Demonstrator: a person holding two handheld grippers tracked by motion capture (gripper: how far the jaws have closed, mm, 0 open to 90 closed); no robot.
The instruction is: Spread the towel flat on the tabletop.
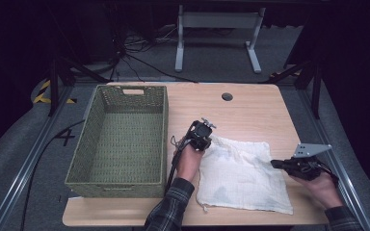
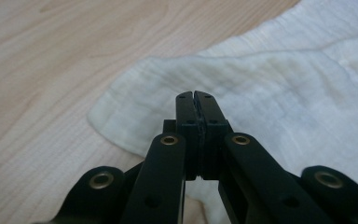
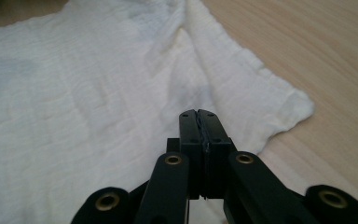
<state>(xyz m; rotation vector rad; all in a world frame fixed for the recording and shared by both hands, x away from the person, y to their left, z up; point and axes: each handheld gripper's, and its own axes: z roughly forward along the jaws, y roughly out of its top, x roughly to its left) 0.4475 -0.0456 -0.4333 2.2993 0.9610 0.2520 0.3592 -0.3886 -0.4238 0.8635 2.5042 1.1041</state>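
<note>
cloth (image 1: 243,173) lies flat between left tongs (image 1: 205,143) and right tongs (image 1: 275,164), both pressed together, empty.

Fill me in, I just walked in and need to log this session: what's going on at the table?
A person works a white cloth lying flat on the wooden table, a gripper in each hand. The left gripper is at the cloth's far left corner, the right gripper at its right edge. Both have their jaws shut with no cloth pinched between them. A green woven basket stands to the left.
</note>
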